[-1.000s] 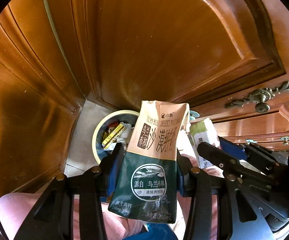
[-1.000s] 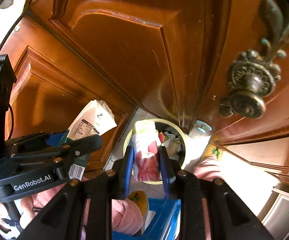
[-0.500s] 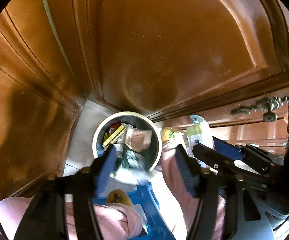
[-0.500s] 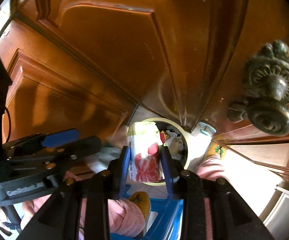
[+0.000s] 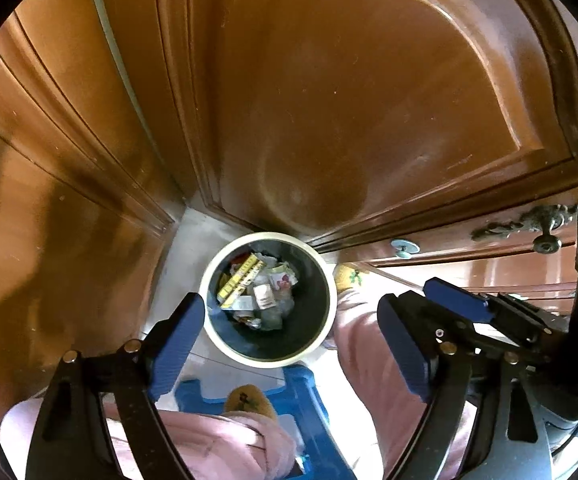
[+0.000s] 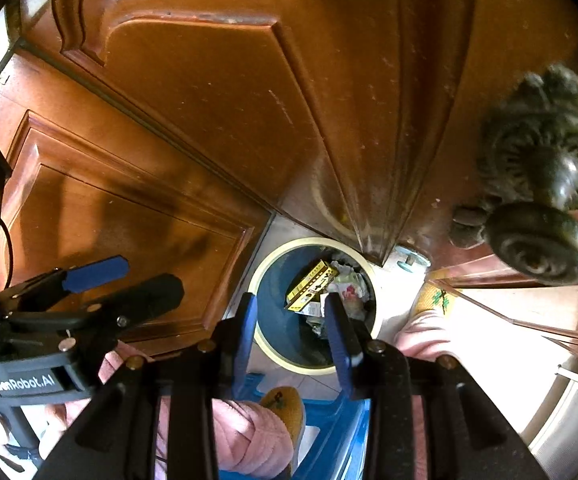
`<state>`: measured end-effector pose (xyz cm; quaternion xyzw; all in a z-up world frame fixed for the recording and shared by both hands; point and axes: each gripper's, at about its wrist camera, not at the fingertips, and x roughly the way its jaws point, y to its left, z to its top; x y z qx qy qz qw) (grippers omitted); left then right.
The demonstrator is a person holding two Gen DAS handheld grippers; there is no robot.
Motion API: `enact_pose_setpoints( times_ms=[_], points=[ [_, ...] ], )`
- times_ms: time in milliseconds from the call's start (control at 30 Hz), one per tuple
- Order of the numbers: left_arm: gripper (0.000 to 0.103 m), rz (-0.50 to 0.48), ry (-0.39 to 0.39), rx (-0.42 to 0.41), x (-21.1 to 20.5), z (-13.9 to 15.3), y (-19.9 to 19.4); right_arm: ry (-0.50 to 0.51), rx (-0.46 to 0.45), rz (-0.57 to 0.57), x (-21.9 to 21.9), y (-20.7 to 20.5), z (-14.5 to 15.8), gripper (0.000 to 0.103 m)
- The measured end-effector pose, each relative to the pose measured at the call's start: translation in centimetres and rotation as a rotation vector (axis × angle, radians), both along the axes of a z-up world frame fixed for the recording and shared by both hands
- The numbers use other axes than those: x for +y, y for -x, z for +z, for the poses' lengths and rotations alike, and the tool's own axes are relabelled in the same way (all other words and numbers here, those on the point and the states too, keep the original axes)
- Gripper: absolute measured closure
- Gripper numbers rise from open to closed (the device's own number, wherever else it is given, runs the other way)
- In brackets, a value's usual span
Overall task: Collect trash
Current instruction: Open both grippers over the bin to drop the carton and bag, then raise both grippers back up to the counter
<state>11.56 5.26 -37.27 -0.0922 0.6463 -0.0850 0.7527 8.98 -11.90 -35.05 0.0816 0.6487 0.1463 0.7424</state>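
Both claws, left gripper (image 5: 289, 332) and right gripper (image 6: 291, 330), hanging released and empty over round cream-rimmed trash bin (image 5: 267, 358); drop step apparently finishing, next needing fresh litter found.

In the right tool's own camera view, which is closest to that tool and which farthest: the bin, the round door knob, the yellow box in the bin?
From the right tool:
1. Bin, its rim just below the tips.
2. Yellow box, deeper inside the bin.
3. Door knob, off to the right.
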Motion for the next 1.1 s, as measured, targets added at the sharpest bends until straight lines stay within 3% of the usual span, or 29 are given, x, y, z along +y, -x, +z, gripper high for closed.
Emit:
enact_pose_setpoints(
  times_ms=[267, 467, 867, 1100],
  points=[
    [0.011, -0.057, -0.080, -0.054, -0.7, 2.5, 0.7, 0.009, -0.025, 0.033, -0.1, 0.2, 1.4, 0.068],
    [0.009, -0.078, -0.087, -0.096, -0.7, 4.8, 1.5, 0.026, -0.055, 0.045, 0.0, 0.9, 3.5, 0.068],
    [0.009, -0.141, -0.079, -0.236, -0.9, 12.2, 3.8, 0.125, -0.241, 0.121, 1.4, 3.4, 11.0, 0.067],
    [0.009, -0.147, -0.069, -0.347, -0.9, 17.3, 4.9, 0.120, -0.314, 0.101, 1.0, 4.0, 15.3, 0.067]
  ],
)
